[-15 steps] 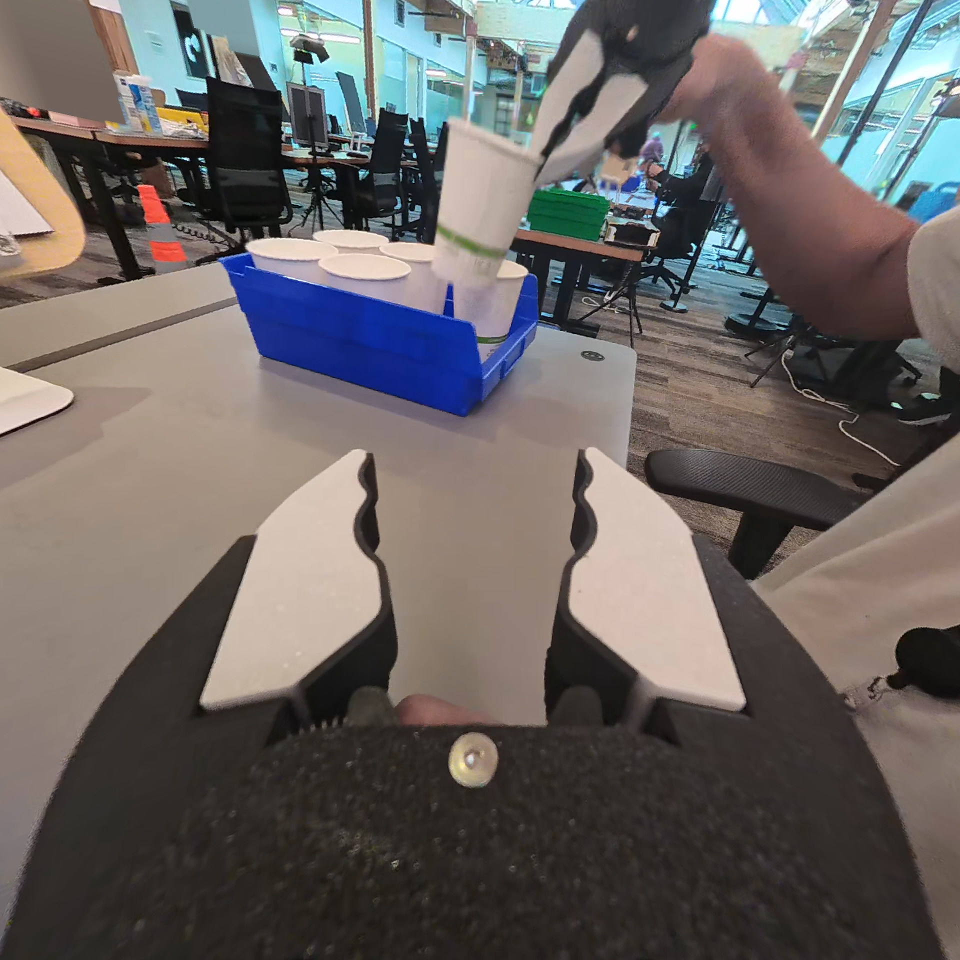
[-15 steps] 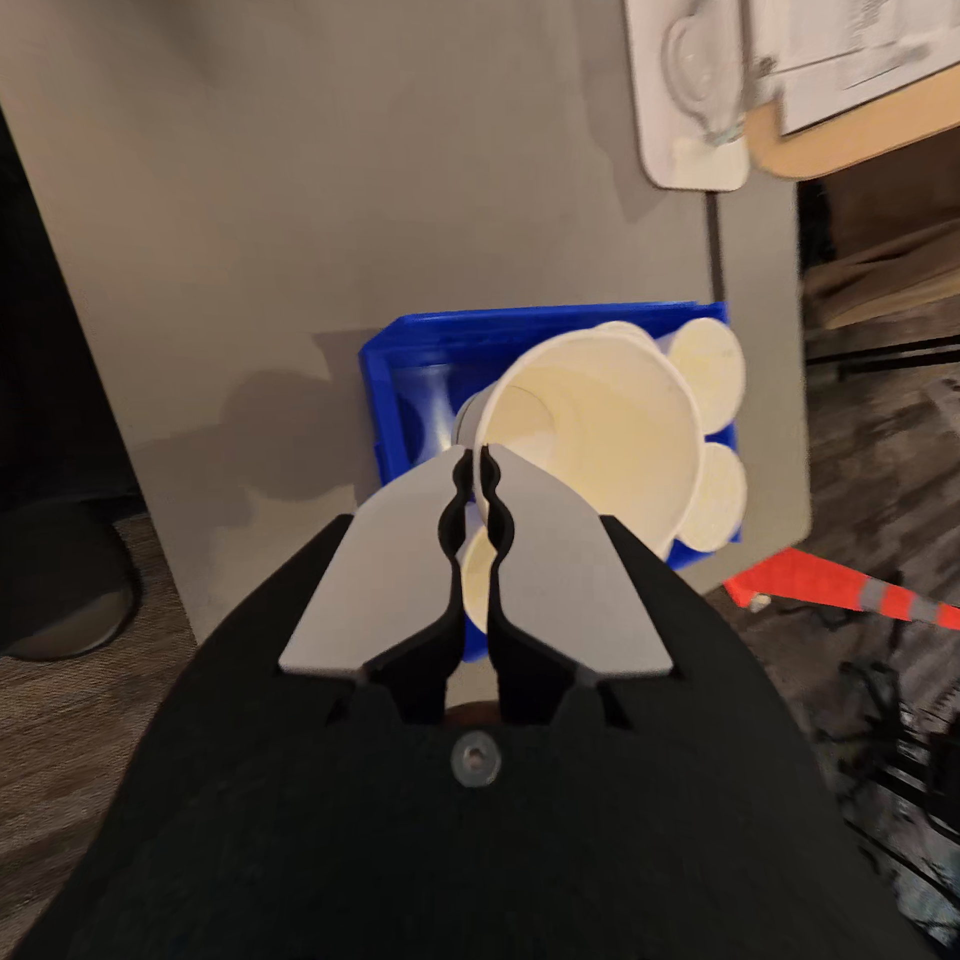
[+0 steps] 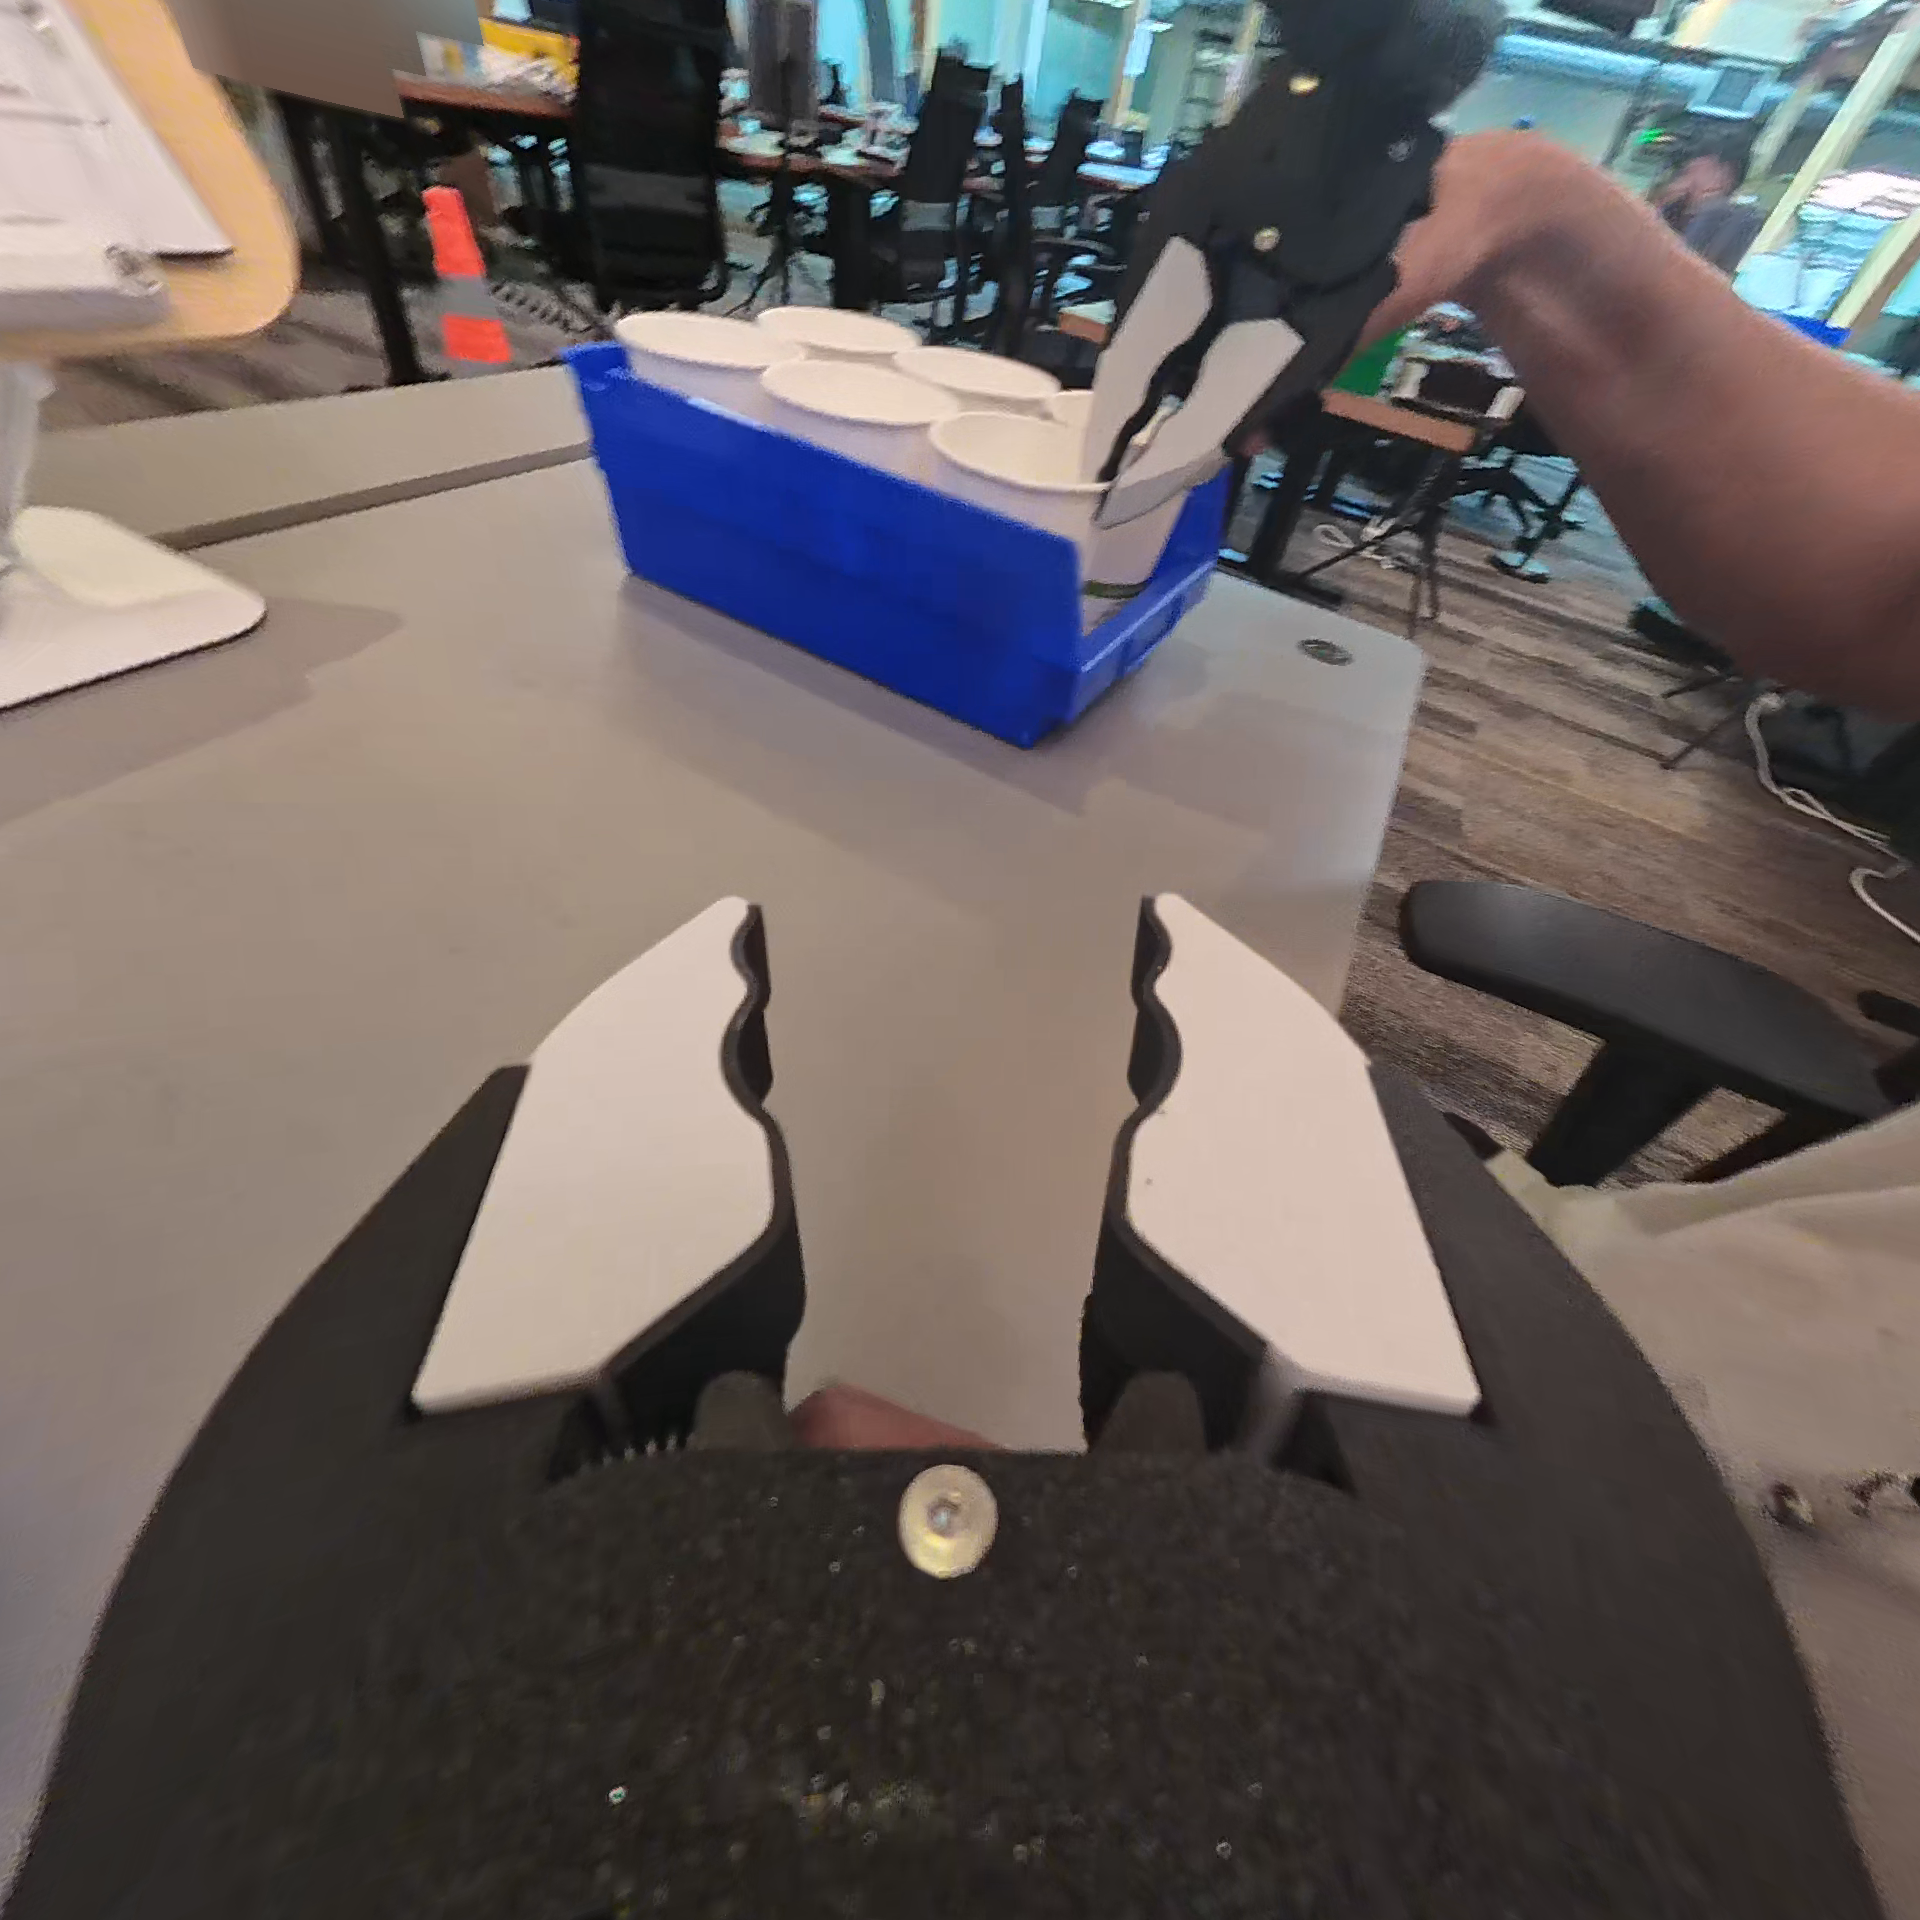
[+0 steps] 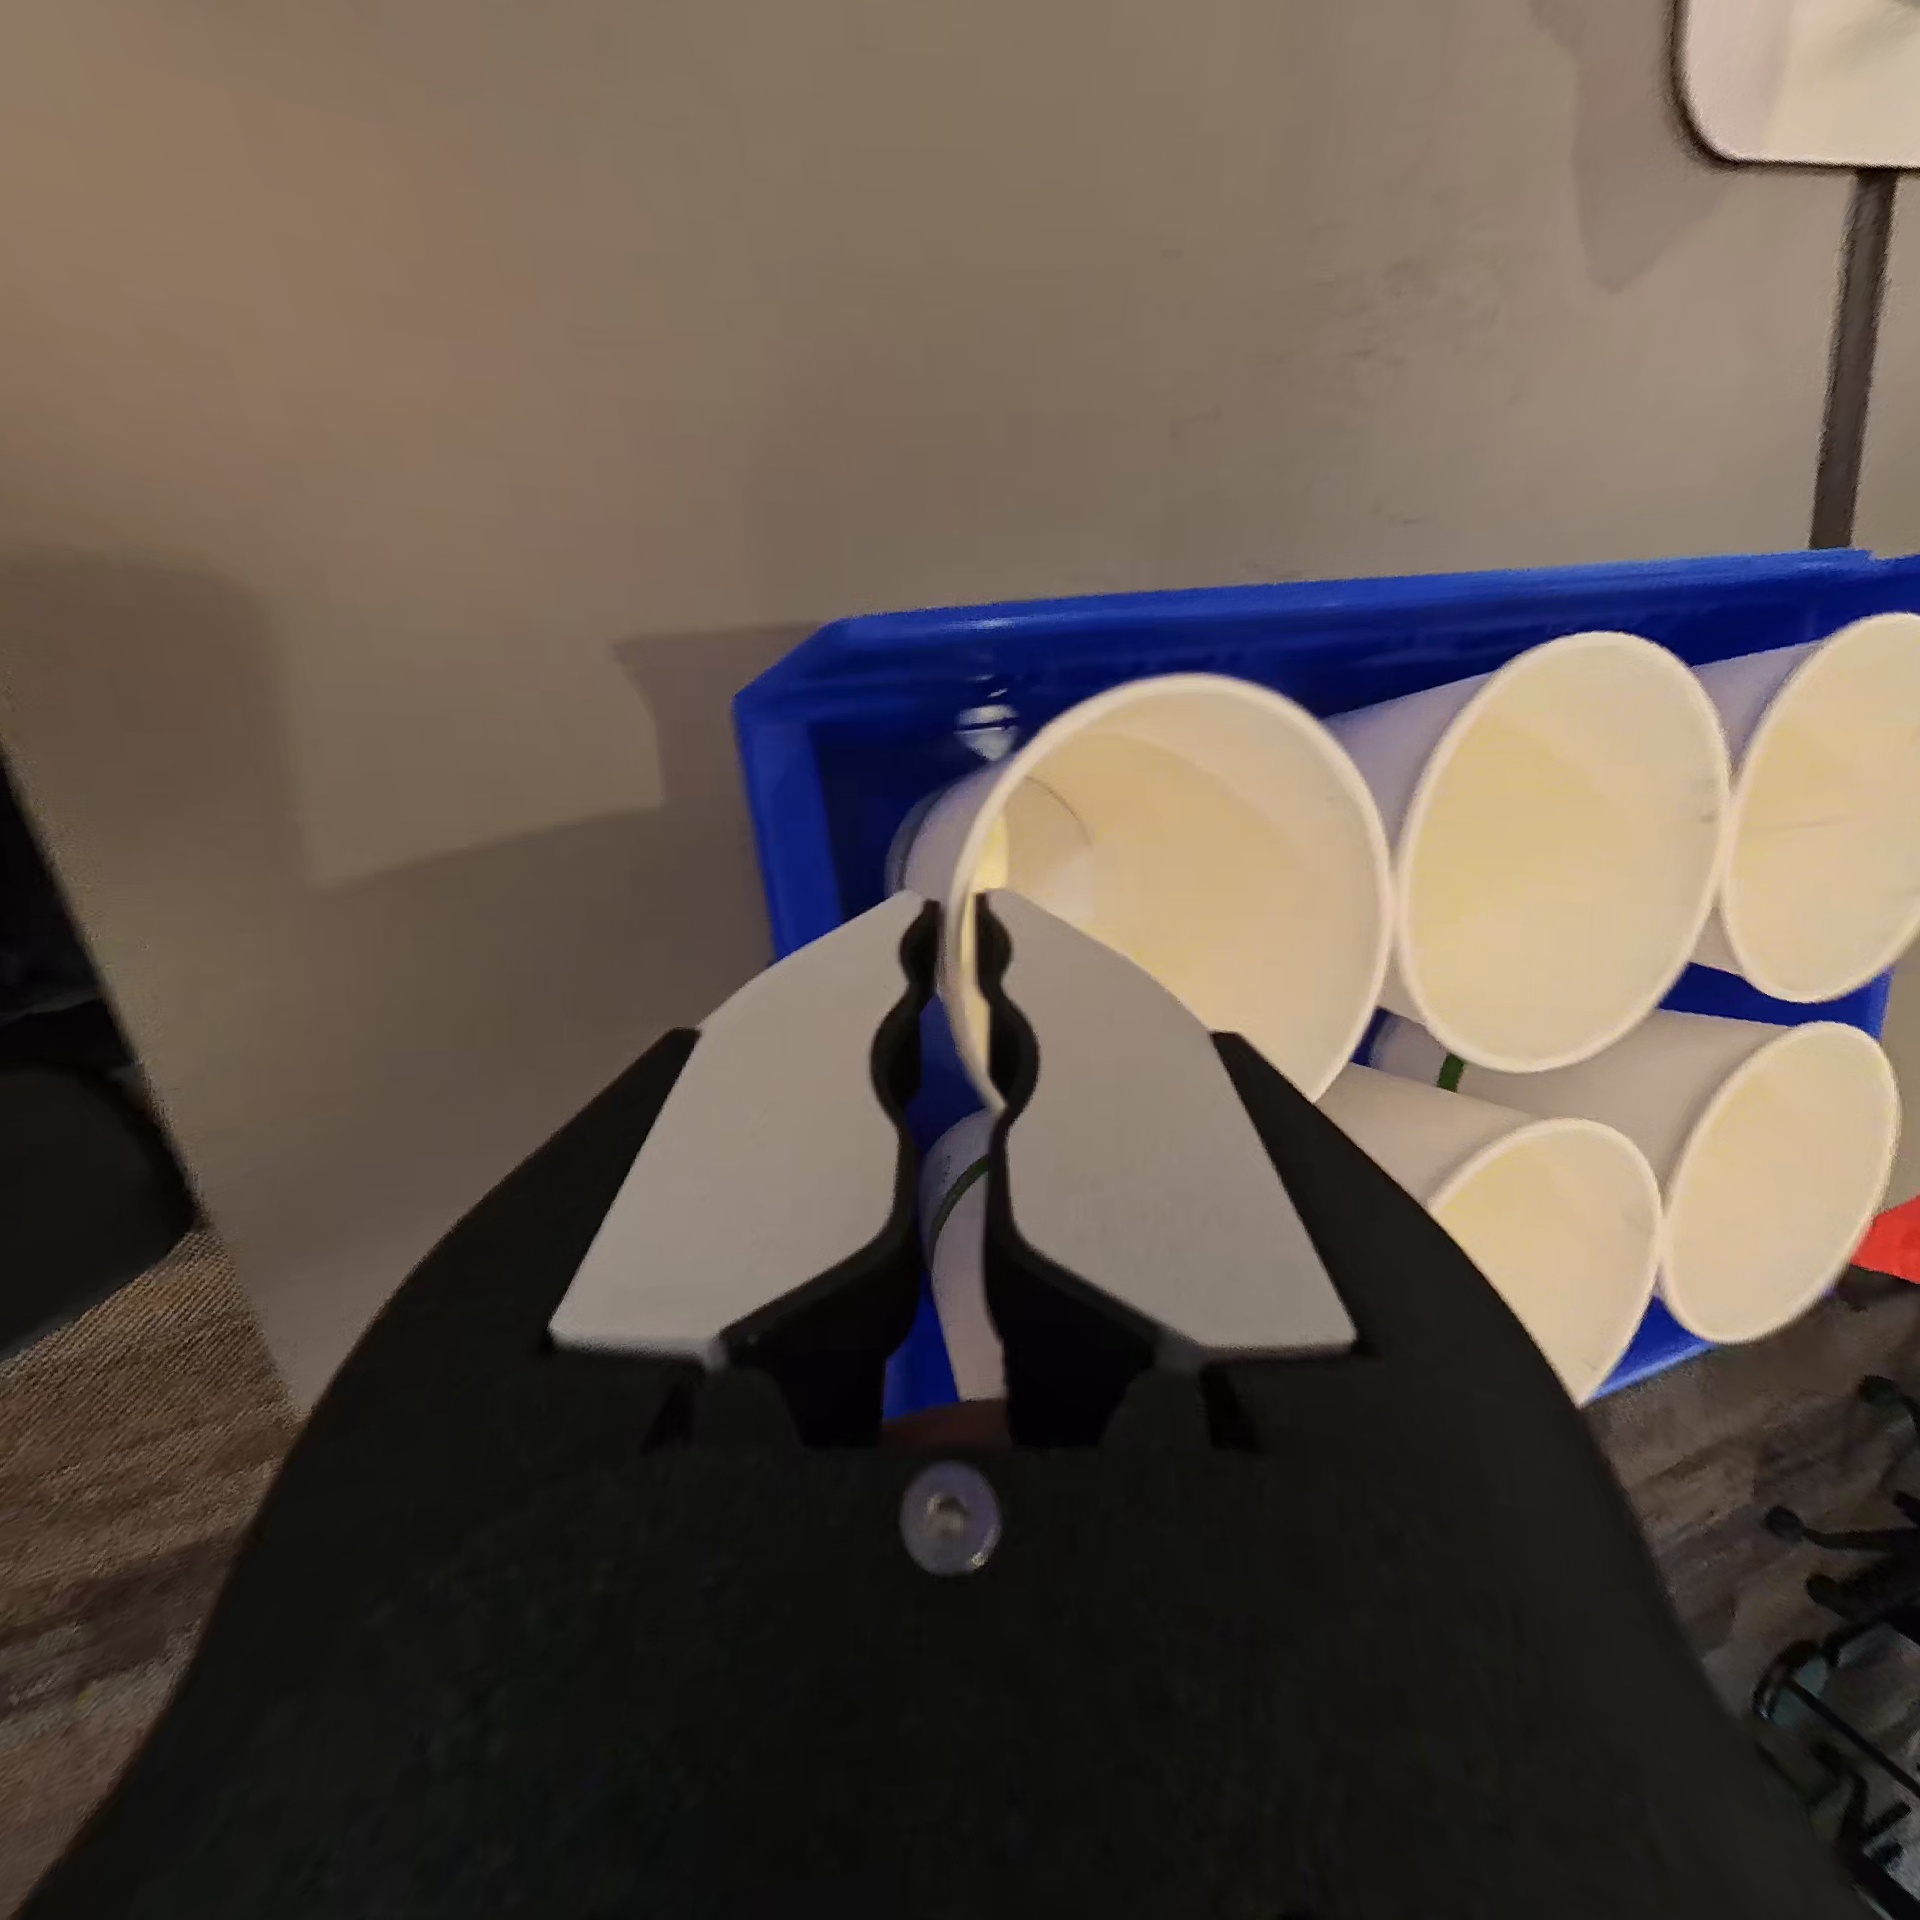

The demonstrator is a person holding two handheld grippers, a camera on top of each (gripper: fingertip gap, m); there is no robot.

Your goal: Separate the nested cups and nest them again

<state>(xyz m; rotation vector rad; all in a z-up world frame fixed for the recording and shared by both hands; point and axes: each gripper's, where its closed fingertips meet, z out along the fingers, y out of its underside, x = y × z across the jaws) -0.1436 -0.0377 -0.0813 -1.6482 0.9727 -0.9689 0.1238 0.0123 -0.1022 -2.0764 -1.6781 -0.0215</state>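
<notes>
White paper cups [image 3: 862, 400] sit upright in the blue bin [image 3: 831, 561] on my grey table [image 3: 520, 790]. From the left wrist, my left tool [image 3: 951, 1018] hangs spread and empty, well back, while the right tool [image 3: 1164, 436] dips to the bin's near end. From the right wrist, the right tool [image 4: 961, 997] is clamped on the end cup's [image 4: 1184, 873] rim. I reckon that thin paper wall could crumple under the pinch, or the cup could snag its neighbour [image 4: 1558, 842].

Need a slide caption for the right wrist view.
Right gripper pinches the rim of a paper cup in a blue bin of cups.
</notes>
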